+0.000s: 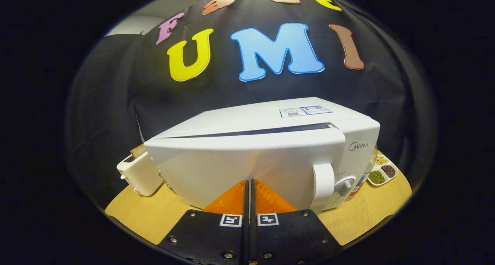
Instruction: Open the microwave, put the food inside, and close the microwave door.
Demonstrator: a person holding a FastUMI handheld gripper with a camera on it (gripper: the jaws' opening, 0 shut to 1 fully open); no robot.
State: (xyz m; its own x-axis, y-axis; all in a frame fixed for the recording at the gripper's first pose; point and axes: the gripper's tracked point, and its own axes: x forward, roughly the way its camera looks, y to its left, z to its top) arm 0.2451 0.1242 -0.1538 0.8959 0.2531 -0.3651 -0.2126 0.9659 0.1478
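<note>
Table [154, 214] carries everything here, a wooden top with the microwave [267, 153] standing across its middle. The door [247, 168] looks almost shut but not latched: a dark gap runs along its top edge, so the closing seems the step in hand. The fingers [249, 187] are pressed together with nothing between them, their tips touching or nearly touching the door's face, left of the handle [323, 183].

A push landing this far from the handle side may swing the door without seating the latch, leaving it ajar. A hard shove could also slide the whole microwave back on the smooth table.

The toaster [140, 173] stands just beside the microwave's left corner, with toast [138, 150] sticking up from it; a shifted microwave could knock it. On the right, a tray [383, 171] of beans and grains sits near the microwave's far side and could spill if bumped.

Whether the food is inside cannot be told, since the door hides the cavity.
</note>
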